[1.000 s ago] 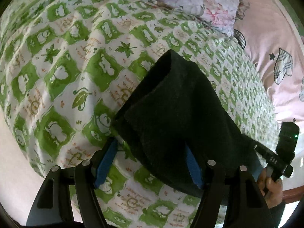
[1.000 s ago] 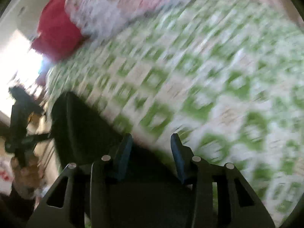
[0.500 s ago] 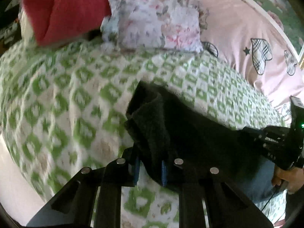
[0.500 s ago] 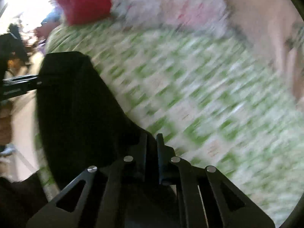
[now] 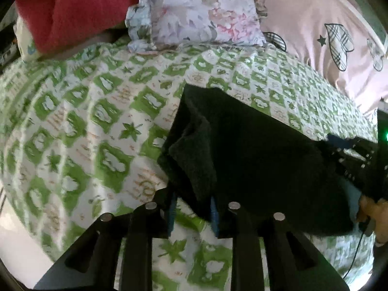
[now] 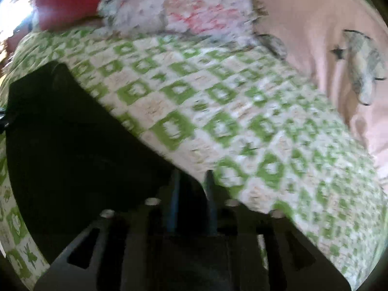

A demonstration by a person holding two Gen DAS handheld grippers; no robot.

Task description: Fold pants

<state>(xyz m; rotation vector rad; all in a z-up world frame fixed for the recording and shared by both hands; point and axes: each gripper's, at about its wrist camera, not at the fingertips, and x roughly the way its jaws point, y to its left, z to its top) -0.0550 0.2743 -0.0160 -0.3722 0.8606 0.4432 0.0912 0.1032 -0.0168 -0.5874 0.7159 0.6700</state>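
Black pants (image 5: 254, 150) stretch lengthwise between both grippers' fingers (just reopened slightly), cloth between each pair.

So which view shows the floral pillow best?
The left wrist view: the floral pillow is sharp there, with its ruffled edge and flower print clear, lying beside the red blanket. The right wrist view shows the same pillow only as a motion-blurred patch.
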